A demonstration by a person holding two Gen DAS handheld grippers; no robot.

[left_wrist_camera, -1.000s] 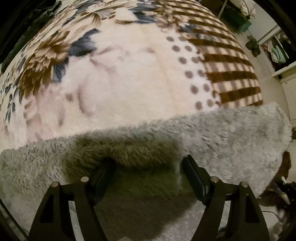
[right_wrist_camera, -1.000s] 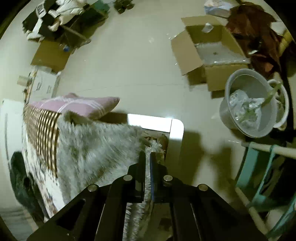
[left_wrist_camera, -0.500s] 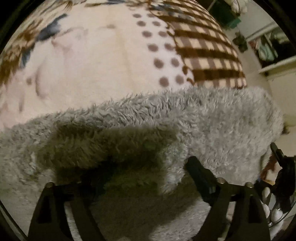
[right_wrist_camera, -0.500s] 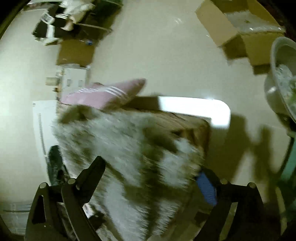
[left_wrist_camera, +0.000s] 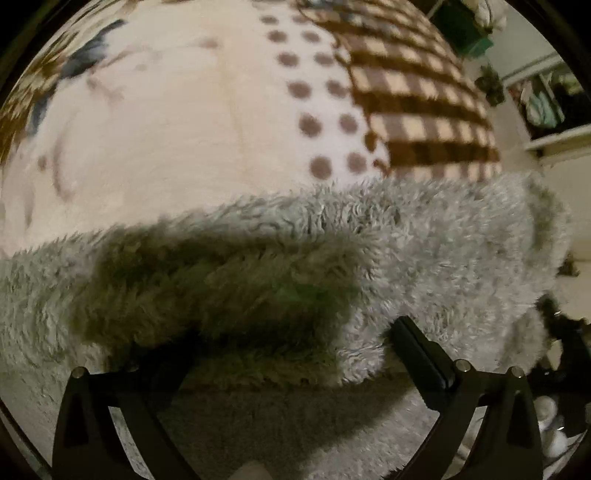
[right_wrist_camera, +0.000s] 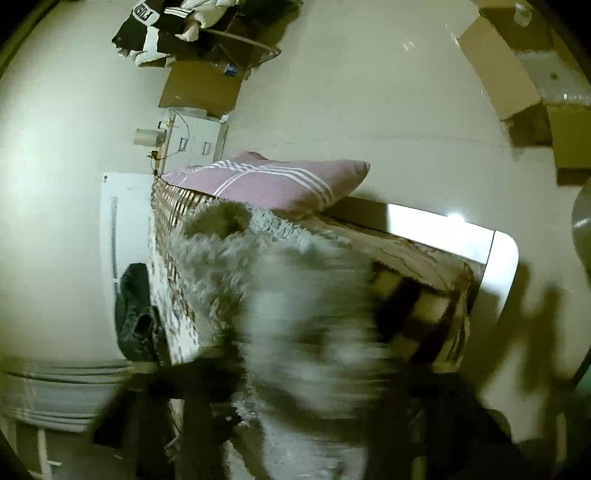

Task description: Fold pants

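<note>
The grey fluffy pants [left_wrist_camera: 424, 251] lie on a bed with a patterned blanket [left_wrist_camera: 184, 129]. In the left wrist view a folded layer of them lies between the wide-open fingers of my left gripper [left_wrist_camera: 291, 358], which is low over the fabric. In the right wrist view the pants [right_wrist_camera: 229, 266] fill the centre, blurred near the lens. My right gripper [right_wrist_camera: 314, 398] is a dark motion-blurred shape with its fingers spread wide to either side of the fabric; nothing is clamped.
A pink striped pillow [right_wrist_camera: 273, 181] lies at the bed's end beside the white bed frame [right_wrist_camera: 495, 258]. Cardboard boxes [right_wrist_camera: 524, 77] and a clothes pile [right_wrist_camera: 177, 26] are on the floor beyond. The checked blanket border [left_wrist_camera: 424, 110] runs to the bed's edge.
My right gripper, shut on the pants a second ago, has opened and let them go, and it is moving fast. My left gripper stayed open and moved closer over the fold.
</note>
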